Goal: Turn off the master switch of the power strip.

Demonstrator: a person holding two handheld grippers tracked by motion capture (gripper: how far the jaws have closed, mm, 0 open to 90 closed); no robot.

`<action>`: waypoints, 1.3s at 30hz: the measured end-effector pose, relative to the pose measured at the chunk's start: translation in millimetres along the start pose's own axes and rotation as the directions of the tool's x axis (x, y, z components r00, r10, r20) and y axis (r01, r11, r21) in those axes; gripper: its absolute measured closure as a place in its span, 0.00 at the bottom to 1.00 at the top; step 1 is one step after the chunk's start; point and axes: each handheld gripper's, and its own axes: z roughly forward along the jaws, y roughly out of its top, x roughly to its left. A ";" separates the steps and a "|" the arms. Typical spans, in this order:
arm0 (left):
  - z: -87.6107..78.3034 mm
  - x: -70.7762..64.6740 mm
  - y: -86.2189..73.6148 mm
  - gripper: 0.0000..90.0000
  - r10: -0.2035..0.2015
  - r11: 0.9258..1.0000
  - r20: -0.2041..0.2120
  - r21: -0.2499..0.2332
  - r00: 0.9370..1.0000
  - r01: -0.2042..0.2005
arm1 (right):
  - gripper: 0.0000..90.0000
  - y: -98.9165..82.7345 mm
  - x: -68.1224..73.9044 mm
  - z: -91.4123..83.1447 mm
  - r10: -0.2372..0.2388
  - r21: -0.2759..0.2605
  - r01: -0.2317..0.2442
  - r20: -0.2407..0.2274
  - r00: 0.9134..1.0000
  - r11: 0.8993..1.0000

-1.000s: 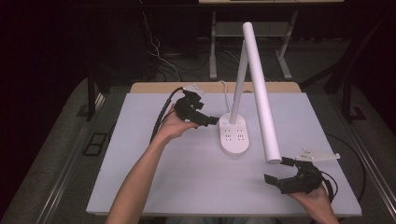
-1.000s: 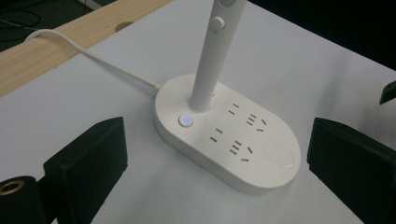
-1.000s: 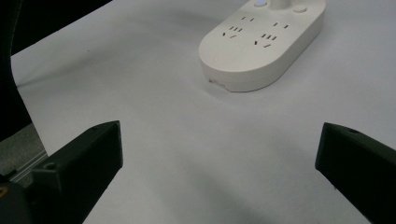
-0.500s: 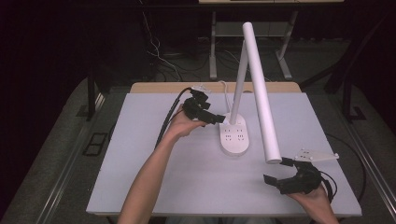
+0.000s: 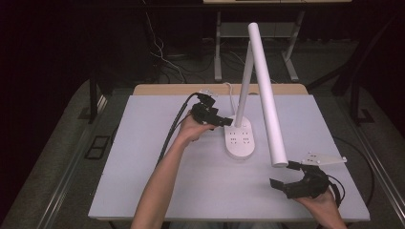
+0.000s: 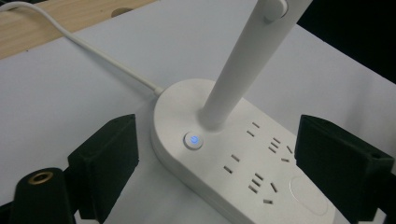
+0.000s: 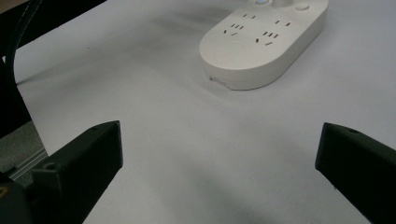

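Note:
A white desk lamp stands mid-table on an oval base with sockets in its top. Its thin stem rises to a long tube head that slopes down toward the front right. My left gripper is open at the base's left end. In the left gripper view its jaws straddle the base, and a round button at the foot of the stem glows blue. My right gripper is open near the front right corner, under the tip of the head, pointing at the base.
The lamp's white cord runs back over the wooden table edge. The left gripper's black cable trails along the forearm. The white tabletop drops off to dark floor on all sides.
My left gripper has moved right, closing in on the lamp base. The right gripper has stayed in place.

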 end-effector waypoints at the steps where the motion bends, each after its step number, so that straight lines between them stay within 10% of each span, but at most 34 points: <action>1: 1.2 0.3 -0.3 0.14 -0.004 1.000 0.001 0.001 1.000 0.004 | 0.00 0.0 0.0 0.0 0.000 0.000 0.000 0.000 1.000 1.000; 13: 12.3 2.7 -3.0 0.29 -0.058 0.998 -0.023 -0.031 0.998 0.058 | 0.00 0.2 0.4 0.8 -0.004 0.001 0.004 -0.002 1.000 1.000; 39: 37.7 3.5 -11.1 0.99 -0.125 0.992 -0.007 -0.033 0.992 0.124 | 0.00 0.1 1.7 5.8 -0.016 0.024 0.017 -0.007 1.000 1.000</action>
